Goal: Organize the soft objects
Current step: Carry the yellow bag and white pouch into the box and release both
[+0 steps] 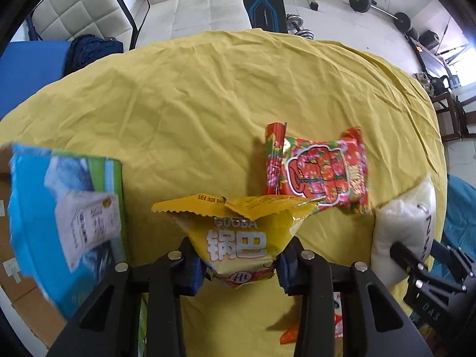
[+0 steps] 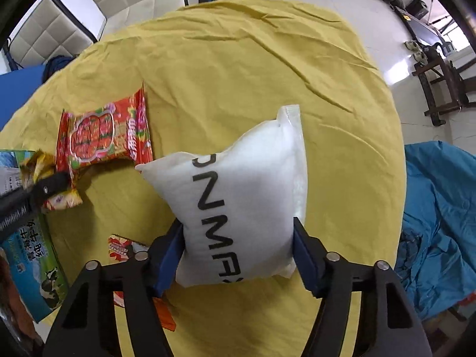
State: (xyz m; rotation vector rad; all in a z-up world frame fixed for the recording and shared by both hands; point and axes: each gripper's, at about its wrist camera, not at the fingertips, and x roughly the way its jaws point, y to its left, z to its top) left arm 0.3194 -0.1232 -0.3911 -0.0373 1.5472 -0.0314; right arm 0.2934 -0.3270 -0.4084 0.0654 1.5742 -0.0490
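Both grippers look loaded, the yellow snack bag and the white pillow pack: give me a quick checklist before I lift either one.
1. Left gripper shut on the yellow snack bag: ok.
2. Right gripper pressing both sides of the white pillow pack: ok.
3. Firmness of that grip: cannot tell.
4. Red snack packet clear of both grippers: ok.
5. Blue carton close beside the left gripper, room to lift: cannot tell.
6. Small red packet under the right gripper, clear of it: cannot tell.

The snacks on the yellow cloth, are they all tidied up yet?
Not yet. Nothing looks put away so far. The left tongs pinch the yellow snack bag, and the right tongs squeeze the white pillow pack. The red flowery packet still lies loose on the cloth, beside the blue-green carton.
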